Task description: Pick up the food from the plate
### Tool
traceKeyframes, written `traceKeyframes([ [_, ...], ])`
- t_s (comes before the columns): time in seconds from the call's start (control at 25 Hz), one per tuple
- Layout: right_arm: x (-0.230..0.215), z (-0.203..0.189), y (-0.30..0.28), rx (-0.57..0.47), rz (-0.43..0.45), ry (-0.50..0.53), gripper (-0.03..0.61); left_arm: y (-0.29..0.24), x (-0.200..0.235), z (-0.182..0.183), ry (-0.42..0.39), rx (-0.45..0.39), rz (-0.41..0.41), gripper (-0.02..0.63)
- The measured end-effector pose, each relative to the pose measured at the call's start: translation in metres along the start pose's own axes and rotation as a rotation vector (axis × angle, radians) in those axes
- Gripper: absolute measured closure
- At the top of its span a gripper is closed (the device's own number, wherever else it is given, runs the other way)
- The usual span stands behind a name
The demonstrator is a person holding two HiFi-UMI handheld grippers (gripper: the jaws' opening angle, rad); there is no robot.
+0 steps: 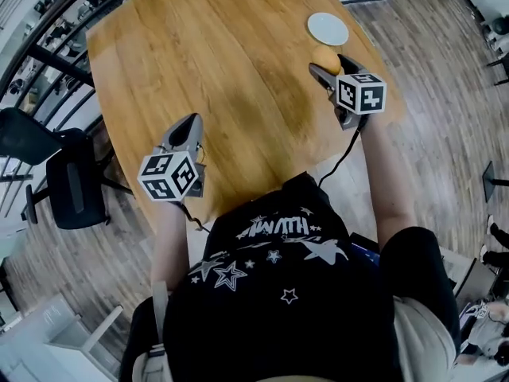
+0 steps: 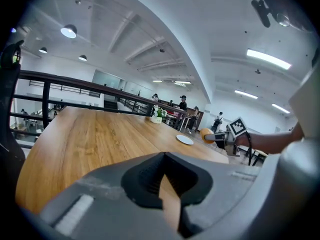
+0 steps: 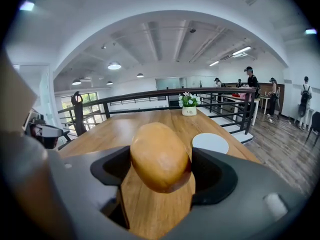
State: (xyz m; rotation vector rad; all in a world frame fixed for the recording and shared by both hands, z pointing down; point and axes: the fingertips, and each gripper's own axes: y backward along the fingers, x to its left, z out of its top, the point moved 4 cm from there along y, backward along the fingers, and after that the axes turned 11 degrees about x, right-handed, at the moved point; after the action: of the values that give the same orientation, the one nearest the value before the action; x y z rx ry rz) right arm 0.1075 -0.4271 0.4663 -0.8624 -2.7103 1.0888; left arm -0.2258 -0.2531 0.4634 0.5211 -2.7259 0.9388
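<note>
Golden bread roll (image 3: 160, 156) clamped in right gripper (image 1: 328, 64) fingers, near white plate (image 1: 328, 29); left gripper (image 1: 191, 121) fingers closed.

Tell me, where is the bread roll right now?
The bread roll sits clamped in the right gripper, at the head view's right, just short of the white plate.

Left gripper (image 1: 189, 120): held close in front of the body, marker cube toward the torso. Fingers drawn together, only a thin slit between them, nothing gripped. Left forearm (image 1: 165, 241) bare, angled forward.

Right gripper (image 1: 328, 60): reached further out, right forearm (image 1: 387, 177) bare and nearly straight. Its fingers (image 3: 215, 176) clamp a bread roll (image 3: 160, 156) from both sides.
</note>
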Motion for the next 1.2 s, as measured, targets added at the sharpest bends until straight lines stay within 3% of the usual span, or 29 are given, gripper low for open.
traceKeyframes([
  [0.32,0.060,-0.042,0.047,-0.051,-0.021,-0.087,0.198,0.033,0.003,-0.030,-0.061,0.041,-0.082,0.612],
  [0.6,0.081,-0.087,0.083,-0.051,-0.024,-0.160,0.198,0.037,-0.008,-0.053,-0.093,0.103,-0.141,0.612],
  [0.92,0.095,-0.115,0.084,-0.066,0.049,-0.216,0.196,0.029,-0.018,-0.062,-0.083,0.108,-0.125,0.612],
  [1.2,0.111,-0.132,0.106,-0.134,0.116,-0.215,0.196,0.032,-0.064,-0.076,-0.139,0.134,-0.158,0.612],
])
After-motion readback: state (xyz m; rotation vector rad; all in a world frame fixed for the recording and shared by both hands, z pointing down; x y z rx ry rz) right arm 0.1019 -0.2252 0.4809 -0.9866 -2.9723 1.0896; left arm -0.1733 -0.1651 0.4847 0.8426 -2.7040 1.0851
